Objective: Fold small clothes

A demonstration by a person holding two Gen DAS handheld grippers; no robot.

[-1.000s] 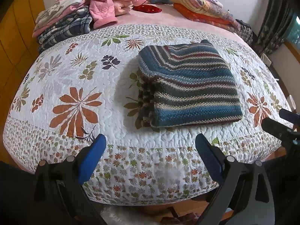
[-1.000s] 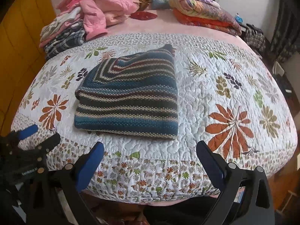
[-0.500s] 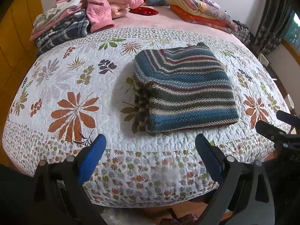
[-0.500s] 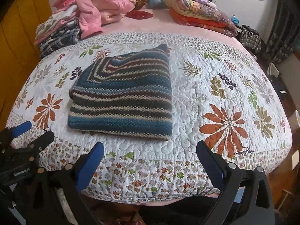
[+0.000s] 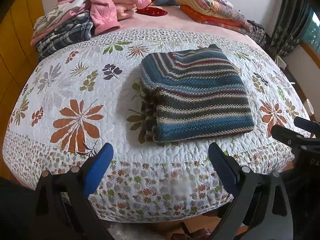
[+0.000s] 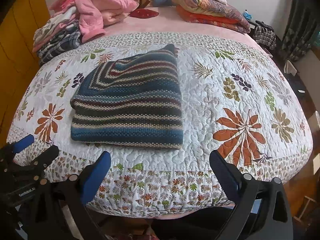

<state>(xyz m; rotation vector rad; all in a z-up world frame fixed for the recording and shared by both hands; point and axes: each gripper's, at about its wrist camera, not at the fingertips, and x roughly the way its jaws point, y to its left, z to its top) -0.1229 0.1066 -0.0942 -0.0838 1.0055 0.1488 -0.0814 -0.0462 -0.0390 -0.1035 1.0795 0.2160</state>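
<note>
A striped knit sweater (image 5: 196, 94) (image 6: 130, 100) in blue, cream and maroon lies folded into a flat rectangle on the flower-print quilt (image 5: 80, 92) (image 6: 230, 92). My left gripper (image 5: 161, 158) hangs open over the quilt's near edge, short of the sweater, nothing between its blue pads. It shows again at the left edge of the right wrist view as the left gripper (image 6: 34, 148). My right gripper (image 6: 160, 164) is open too, just in front of the sweater's near edge, and empty. In the left wrist view the right gripper (image 5: 290, 128) pokes in from the right.
At the back left sits a pile of pink and plaid clothes (image 5: 90, 18) (image 6: 84, 16). Folded quilts (image 5: 214, 10) (image 6: 210, 8) lie at the back right, with a red cushion (image 5: 152, 11) between. A yellow wall (image 5: 18, 46) runs along the left; curtains (image 5: 288, 24) hang at the right.
Both grippers have drawn back slightly from the bed, staying open. The folded sweater has not moved.
</note>
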